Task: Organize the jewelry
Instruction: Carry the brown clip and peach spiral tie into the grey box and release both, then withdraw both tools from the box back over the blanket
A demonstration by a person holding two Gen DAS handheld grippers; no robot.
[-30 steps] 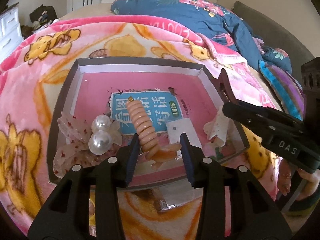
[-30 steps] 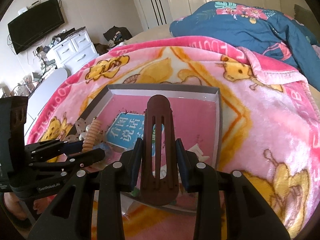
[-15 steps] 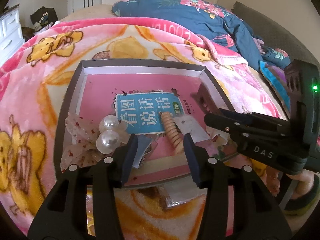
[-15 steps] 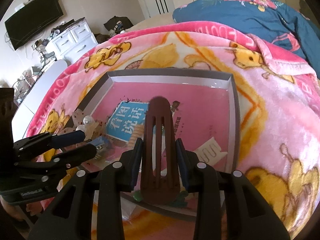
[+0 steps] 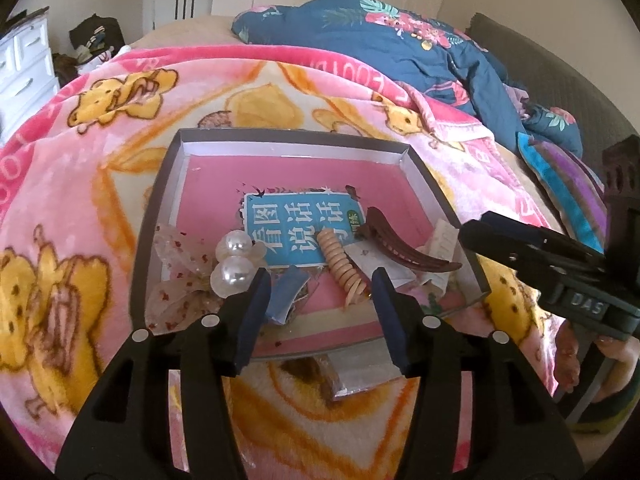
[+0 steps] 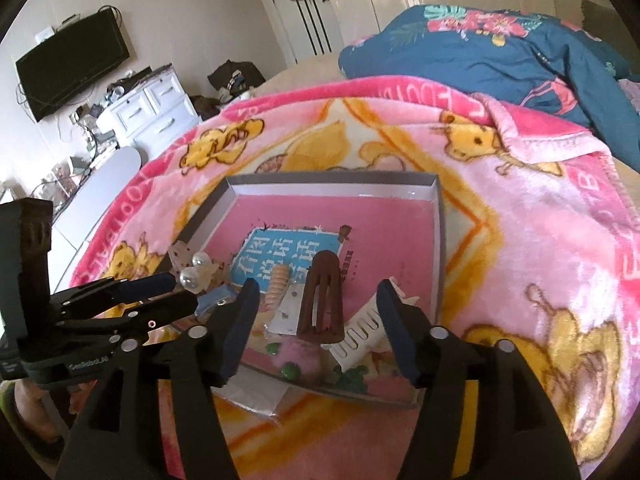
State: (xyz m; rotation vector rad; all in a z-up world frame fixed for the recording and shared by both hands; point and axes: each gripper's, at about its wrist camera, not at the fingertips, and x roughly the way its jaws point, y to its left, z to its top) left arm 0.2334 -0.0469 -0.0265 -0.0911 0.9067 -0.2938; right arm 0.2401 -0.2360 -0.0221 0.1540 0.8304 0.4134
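Note:
A grey-rimmed box lid [image 5: 160, 200] with a pink floor lies on the blanket. In it lie a brown hair clip [image 5: 404, 246], a beige spiral hair tie [image 5: 340, 264], a pearl bow clip [image 5: 232, 260] and a white claw clip [image 6: 362, 330]. My left gripper [image 5: 320, 300] is open and empty, just in front of the spiral tie. My right gripper [image 6: 314, 316] is open and empty, with the brown clip [image 6: 322, 304] lying between and beyond its fingers. The lid also shows in the right wrist view [image 6: 438, 240].
The pink cartoon blanket [image 5: 100, 160] covers the bed. A blue floral quilt [image 5: 400, 52] is heaped at the back. A clear packet [image 5: 352, 376] sticks out under the lid's front edge. A white dresser [image 6: 148, 112] and a TV [image 6: 76, 64] stand far left.
Both grippers have opened. The right one let the brown clip drop into the lid; the left one released the spiral tie and drew back slightly.

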